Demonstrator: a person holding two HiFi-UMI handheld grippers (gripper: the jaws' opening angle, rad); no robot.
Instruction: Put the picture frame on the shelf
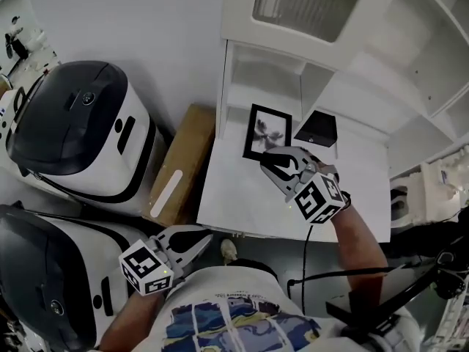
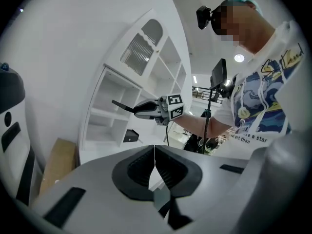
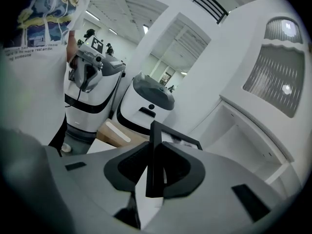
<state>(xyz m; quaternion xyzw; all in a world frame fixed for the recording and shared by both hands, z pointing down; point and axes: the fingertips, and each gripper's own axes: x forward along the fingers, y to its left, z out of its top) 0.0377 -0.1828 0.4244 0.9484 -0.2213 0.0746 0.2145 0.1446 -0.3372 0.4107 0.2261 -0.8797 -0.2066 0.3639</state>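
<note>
Left gripper: jaws together, empty, at 7 o'clock.
Right gripper: clamped on picture frame edge, 1 o'clock.
Shelf: white top beneath frame.

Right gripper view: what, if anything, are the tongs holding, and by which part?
The black picture frame, clamped by the right tongs on its near edge, by the corner. The left tongs are shut and empty.

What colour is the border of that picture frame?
Black, around a grey-and-white picture. The picture frame shows best in the head view.
</note>
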